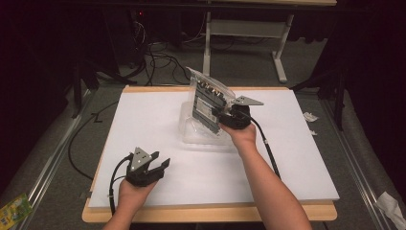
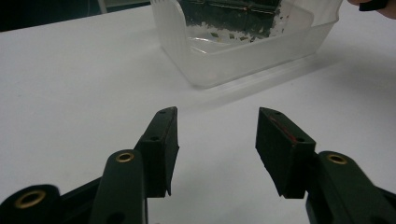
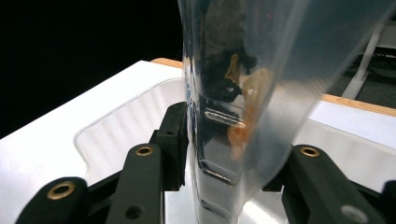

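Progress looks partway: circuit board in a clear bag (image 1: 208,101) clamped between the right gripper (image 1: 221,116) jaws, held upright over the clear plastic container (image 1: 203,135), not yet lying in it (lowering and letting go probably left). Left gripper (image 1: 160,165) idle near the front edge, jaws spread wide on nothing. White tabletop (image 1: 158,122) on a wooden board, grey floor with cables (image 1: 160,60), dark room, another table's legs (image 1: 280,60) behind.
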`<control>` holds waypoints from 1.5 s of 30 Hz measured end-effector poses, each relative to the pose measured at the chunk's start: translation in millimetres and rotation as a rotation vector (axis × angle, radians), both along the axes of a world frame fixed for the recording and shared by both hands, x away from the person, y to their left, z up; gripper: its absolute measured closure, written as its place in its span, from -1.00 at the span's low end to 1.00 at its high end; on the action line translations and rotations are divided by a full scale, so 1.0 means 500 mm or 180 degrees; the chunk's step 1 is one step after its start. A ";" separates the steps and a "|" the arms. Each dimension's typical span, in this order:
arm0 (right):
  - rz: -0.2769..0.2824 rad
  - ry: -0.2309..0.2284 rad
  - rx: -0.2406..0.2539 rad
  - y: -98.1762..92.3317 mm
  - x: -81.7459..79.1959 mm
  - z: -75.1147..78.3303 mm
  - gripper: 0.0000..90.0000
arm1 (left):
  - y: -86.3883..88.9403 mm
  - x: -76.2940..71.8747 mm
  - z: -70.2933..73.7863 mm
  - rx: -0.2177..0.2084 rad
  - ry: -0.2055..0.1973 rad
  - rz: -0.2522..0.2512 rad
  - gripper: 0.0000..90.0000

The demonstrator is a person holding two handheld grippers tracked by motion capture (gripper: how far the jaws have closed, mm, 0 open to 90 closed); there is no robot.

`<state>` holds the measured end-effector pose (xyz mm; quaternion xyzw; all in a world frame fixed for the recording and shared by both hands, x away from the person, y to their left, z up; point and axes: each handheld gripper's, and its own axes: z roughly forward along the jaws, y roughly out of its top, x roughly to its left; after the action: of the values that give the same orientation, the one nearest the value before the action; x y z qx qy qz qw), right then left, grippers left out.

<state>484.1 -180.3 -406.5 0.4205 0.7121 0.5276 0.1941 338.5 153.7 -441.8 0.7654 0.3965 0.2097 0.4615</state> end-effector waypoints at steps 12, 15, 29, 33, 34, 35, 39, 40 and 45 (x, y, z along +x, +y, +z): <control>0.0044 0.0063 0.0074 -0.009 0.004 0.004 -0.24 | 0.000 0.000 0.000 0.0012 -0.0011 -0.0009 0.09; -0.0002 0.0070 0.0099 -0.014 0.004 0.009 -0.48 | 0.000 0.000 0.000 0.0014 -0.0014 -0.0010 0.09; -0.0115 0.0024 0.0020 -0.067 -0.040 0.034 -0.64 | -0.001 -0.001 0.000 0.0054 -0.0034 -0.0033 0.08; -0.0118 -0.0031 0.0021 -0.097 -0.067 0.040 -0.68 | -0.002 -0.002 0.000 0.0059 -0.0049 -0.0032 0.07; -0.0118 -0.0031 0.0021 -0.097 -0.067 0.040 -0.68 | -0.002 -0.003 0.000 0.0062 -0.0050 -0.0036 0.07; -0.0129 -0.0039 0.0020 -0.103 -0.073 0.041 -0.70 | -0.003 -0.003 -0.001 0.0058 -0.0053 -0.0031 0.07; -0.0099 -0.0056 0.0023 -0.132 -0.104 0.047 -0.77 | -0.003 -0.004 -0.001 0.0077 -0.0056 -0.0048 0.04; -0.0099 -0.0056 0.0023 -0.132 -0.104 0.047 -0.77 | -0.002 -0.004 -0.002 0.0081 -0.0054 -0.0050 0.04; -0.0072 -0.0082 0.0010 -0.159 -0.139 0.049 -0.86 | -0.002 -0.008 -0.001 0.0087 -0.0074 -0.0060 -0.02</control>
<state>414.6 -260.1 -381.9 0.4220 0.7039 0.5320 0.2086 334.5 152.7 -442.4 0.7728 0.3810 0.2196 0.4576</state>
